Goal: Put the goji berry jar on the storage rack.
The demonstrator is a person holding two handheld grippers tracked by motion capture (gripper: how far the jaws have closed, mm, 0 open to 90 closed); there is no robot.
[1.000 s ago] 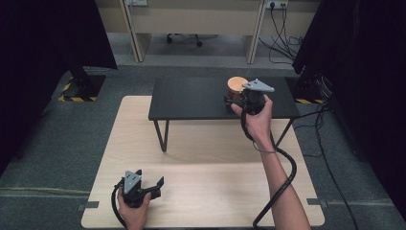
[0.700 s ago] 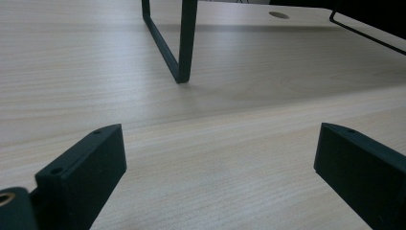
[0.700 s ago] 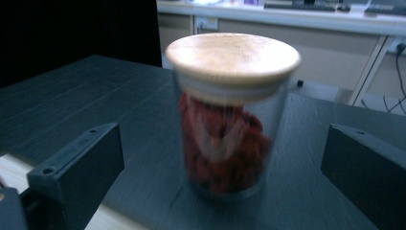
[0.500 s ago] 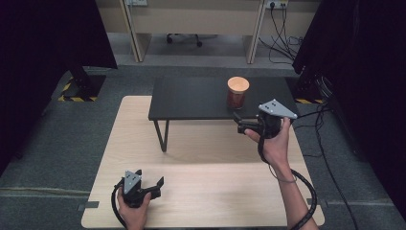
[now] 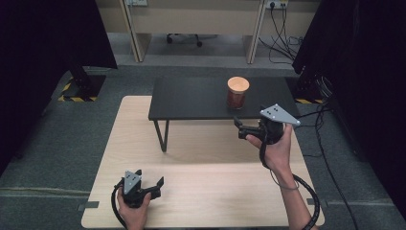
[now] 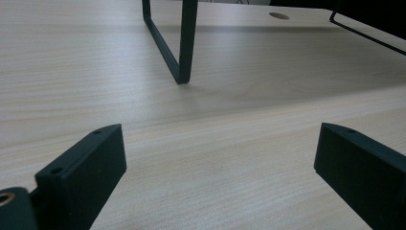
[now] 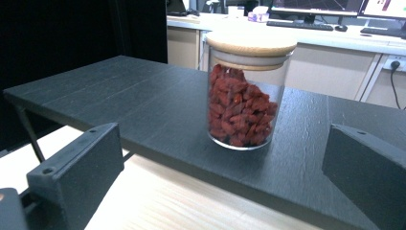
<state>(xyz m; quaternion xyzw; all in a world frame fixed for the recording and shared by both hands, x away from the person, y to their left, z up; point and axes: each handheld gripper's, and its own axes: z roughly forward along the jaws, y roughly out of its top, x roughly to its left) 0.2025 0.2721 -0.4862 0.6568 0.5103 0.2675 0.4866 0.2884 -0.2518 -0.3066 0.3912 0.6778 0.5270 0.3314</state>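
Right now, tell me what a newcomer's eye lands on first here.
A glass jar of red dried berries with a wooden lid stands on the black raised shelf. The right gripper hangs open just short of it, while the left gripper rests open at the wooden table's near edge.

black shelf, red-filled jar, pale wood table

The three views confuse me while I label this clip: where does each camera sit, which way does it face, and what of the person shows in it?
High view: above the person's side, looking forward and down on the wooden table; both forearms, left gripper and right gripper.
Left gripper view: low over the wood, facing the black shelf's leg; its open jaws.
Right gripper view: facing the jar of red dried fruit on the black shelf; its open jaws.
Shared: high and right gripper views both show the jar.
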